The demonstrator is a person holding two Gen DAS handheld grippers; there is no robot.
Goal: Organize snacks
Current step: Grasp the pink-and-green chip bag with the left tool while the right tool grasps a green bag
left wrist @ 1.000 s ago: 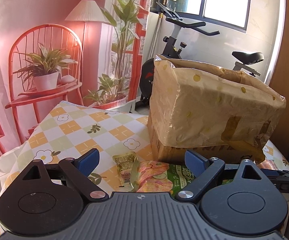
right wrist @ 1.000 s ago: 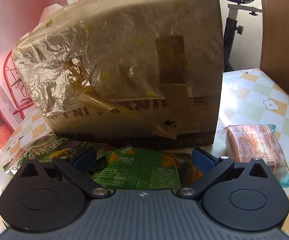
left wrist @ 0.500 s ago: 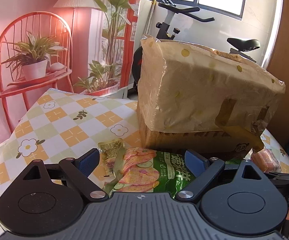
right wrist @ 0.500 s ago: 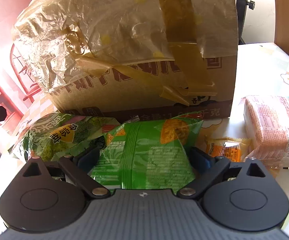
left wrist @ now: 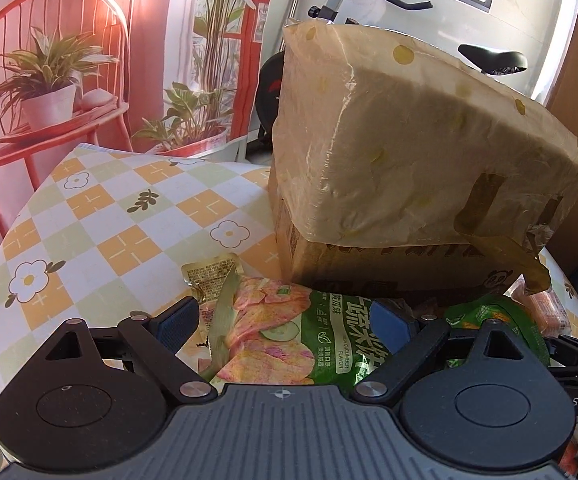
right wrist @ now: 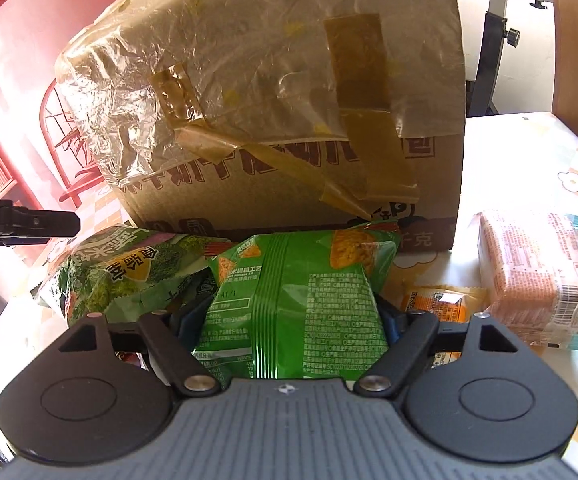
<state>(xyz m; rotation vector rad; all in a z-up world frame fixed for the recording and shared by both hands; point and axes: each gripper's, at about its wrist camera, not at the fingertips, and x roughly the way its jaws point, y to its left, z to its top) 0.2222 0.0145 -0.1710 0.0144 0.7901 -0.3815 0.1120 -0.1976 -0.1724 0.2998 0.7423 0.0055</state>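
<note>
The right hand-held gripper [right wrist: 285, 320] was closing its jaws around a green snack bag [right wrist: 293, 300] that lay on the worktop [right wrist: 529, 152] just in front of the cardboard box [right wrist: 289, 120]. The bag sat between the blue pads, its sides already at or very near them, though whether they had begun to squeeze could not be told. The left hand-held gripper [left wrist: 289, 322] stood spread wide over the cucumber-flavour crisp bag [left wrist: 289, 336], which lay flat on the checked cloth against the foot of the box, with the pads on either side and not pressing.

Both bags looked puffed with air, so they would likely be very light, soft and springy, and their glossy film would probably be slippery. The crisps inside would crush under a hard pinch. A gentle hold across the middle of the pillow, or better on the flat crimped seam at an end, seemed the safer choice, since the seam gives stiff film and no contents to break.

Beside the green bag lay a small orange sachet [right wrist: 441, 300] and, further to the right, a pink wrapped pack [right wrist: 541, 280]; that pack appeared firmer and blockier and would likely take a grip across its narrow sides. A small beige packet [left wrist: 211, 276] lay partly under the crisp bag's edge, thin and probably hard to lift off the cloth.
</note>
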